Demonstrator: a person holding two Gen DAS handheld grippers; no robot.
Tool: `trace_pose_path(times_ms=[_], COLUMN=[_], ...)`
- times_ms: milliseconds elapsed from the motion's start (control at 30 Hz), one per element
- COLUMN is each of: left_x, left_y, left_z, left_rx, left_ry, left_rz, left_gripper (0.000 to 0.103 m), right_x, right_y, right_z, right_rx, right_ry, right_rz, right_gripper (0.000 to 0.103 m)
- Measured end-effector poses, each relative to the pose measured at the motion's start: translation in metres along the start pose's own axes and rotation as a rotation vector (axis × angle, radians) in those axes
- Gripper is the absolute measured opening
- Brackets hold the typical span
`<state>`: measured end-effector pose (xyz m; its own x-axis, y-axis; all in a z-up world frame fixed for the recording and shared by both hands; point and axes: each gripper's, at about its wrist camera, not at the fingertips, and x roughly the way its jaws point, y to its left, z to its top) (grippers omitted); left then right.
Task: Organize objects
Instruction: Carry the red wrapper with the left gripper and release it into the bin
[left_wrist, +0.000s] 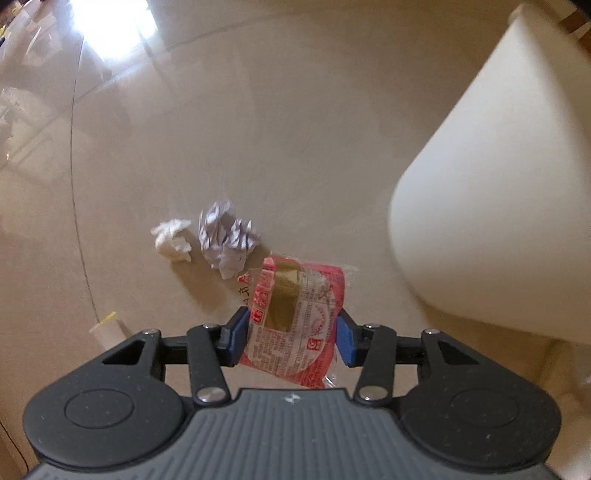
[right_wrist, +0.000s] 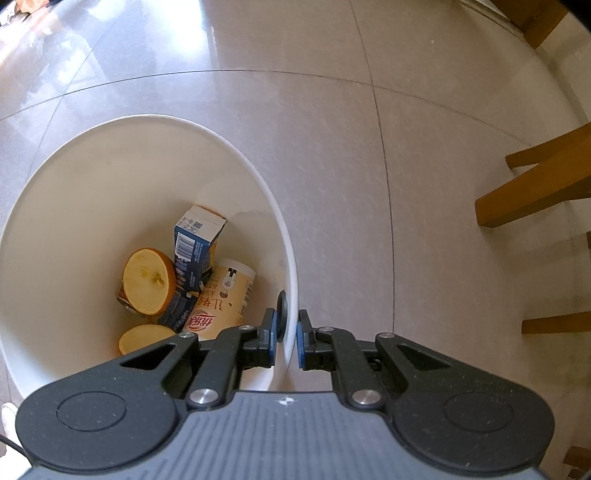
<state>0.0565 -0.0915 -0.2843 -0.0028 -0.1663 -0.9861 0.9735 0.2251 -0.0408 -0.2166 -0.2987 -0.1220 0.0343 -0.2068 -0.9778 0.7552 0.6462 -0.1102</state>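
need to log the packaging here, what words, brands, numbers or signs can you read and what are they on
Red snack wrapper in the left gripper: Chinese print and a round seal, too blurred to read.
Beige cup in the white bin: large "儿", other characters and a red logo unclear.
Blue carton: barcode and QR code, text too small.
Crumpled paper: printed lines, unreadable.

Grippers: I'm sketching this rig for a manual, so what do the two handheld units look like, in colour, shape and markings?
Both look the same. The left gripper and right gripper have matte black, speckled bodies with two round lobes, each bearing an embossed circle. A grey ribbed centre panel carries a small white mark. Black link arms with silver pivot pins and triangular cut-outs lead to blue pads. No hands or sleeves show.
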Motion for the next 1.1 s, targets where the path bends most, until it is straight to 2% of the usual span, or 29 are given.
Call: trace_pose_path(times_ms=[133, 267, 433, 600, 667, 700, 733, 800, 967, 1100], left_x=[-0.054, -0.103, -0.139, -0.146, -0.145, -0.142, -0.142, -0.141, -0.133, -0.13], left_y=[-0.019, -0.039, -0.066, -0.096, -0.106, -0.109, -0.112, -0.114, -0.106, -0.093], left_z=[0.015, 0.03, 0.056, 0.074, 0.076, 0.076, 0.076, 0.073, 0.067, 0.059], left_rx=[0.055, 0.108, 0.158, 0.204, 0.218, 0.223, 0.224, 0.222, 0.181, 0.146], left_ry=[-0.03, -0.119, -0.151, -0.169, -0.164, -0.157, -0.158, -0.172, -0.129, -0.124], left_rz=[-0.014, -0.053, -0.125, -0.181, -0.201, -0.206, -0.21, -0.22, -0.21, -0.183], left_gripper=[0.047, 0.048, 0.048, 0.05, 0.066, 0.081, 0.086, 0.086, 0.087, 0.087], right_x=[-0.001, -0.001, -0.002, -0.001, -0.001, -0.002, -0.002, -0.002, -0.003, -0.003], right_y=[-0.002, -0.003, -0.004, -0.004, -0.005, -0.005, -0.005, -0.005, -0.005, -0.005], right_z=[0.001, 0.001, 0.001, 0.002, 0.002, 0.002, 0.002, 0.002, 0.001, 0.001], right_rx=[0.014, 0.027, 0.031, 0.036, 0.038, 0.037, 0.036, 0.032, 0.032, 0.032], right_ry=[0.003, 0.007, 0.02, 0.021, 0.021, 0.021, 0.021, 0.022, 0.022, 0.021], right_rz=[0.003, 0.007, 0.014, 0.014, 0.016, 0.017, 0.018, 0.019, 0.023, 0.021], right_gripper=[0.012, 0.012, 0.012, 0.012, 0.012, 0.012, 0.012, 0.012, 0.012, 0.012])
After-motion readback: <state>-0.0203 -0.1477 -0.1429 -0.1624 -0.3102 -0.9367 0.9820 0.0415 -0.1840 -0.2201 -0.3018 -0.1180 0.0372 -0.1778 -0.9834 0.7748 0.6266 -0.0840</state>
